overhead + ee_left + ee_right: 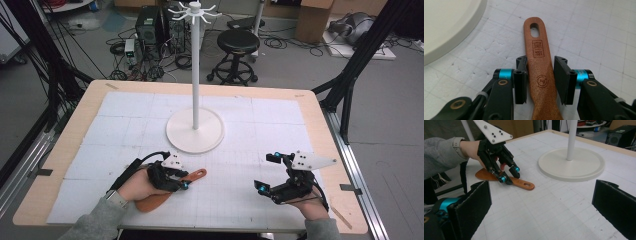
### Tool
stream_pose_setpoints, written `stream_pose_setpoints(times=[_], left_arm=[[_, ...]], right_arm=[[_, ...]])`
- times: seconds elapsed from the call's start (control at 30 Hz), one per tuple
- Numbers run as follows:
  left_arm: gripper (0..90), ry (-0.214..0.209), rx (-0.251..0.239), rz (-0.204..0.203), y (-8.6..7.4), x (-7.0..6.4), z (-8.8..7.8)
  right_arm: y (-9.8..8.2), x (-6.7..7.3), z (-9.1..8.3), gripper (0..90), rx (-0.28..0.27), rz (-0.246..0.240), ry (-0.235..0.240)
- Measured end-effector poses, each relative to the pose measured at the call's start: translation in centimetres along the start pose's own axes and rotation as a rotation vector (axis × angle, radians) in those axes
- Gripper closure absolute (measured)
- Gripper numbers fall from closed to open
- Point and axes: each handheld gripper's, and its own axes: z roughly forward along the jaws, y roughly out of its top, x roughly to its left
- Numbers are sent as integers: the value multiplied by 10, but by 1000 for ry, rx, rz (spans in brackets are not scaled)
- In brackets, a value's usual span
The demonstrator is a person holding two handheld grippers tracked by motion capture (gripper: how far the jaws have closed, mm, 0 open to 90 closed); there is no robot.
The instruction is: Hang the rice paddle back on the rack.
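A brown wooden spatula (196, 175) lies flat on the white gridded mat (240, 145), its handle with the hanging hole pointing toward the stand. My left gripper (182, 181) reaches down over it. In the left gripper view the two black pads sit against both sides of the spatula (540, 55) handle, just behind the stamped logo. From the right gripper view, the left gripper (509, 175) pins the spatula (522, 184) on the mat. My right gripper (265, 172) rests at the right front, jaws wide apart with nothing between them.
A white hanging stand with a round base (195, 132) and a tall pole (196, 65) stands mid-table, just beyond the spatula; its base (444, 25) is close to the left gripper. The wooden table edge (325, 150) borders the mat. A stool and computers stand on the floor behind.
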Motion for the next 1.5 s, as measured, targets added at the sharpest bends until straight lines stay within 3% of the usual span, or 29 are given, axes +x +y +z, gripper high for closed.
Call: stream_pose_setpoints(times=[0.33, 0.57, 0.9, 1.5], left_arm=[[651, 14, -2, 5, 1, -1, -4], [650, 15, -76, -23, 2, 2, -20], [651, 37, -141, -52, 4, 10, -43], [651, 88, -241, -16, 14, 5, -86]], right_arm=[[0, 0, 0, 9, 2, 3, 1], [0, -1, 0, 9, 3, 3, 0], [0, -1, 1, 9, 6, 5, 3], [1, -2, 6, 9, 16, 0, 13]])
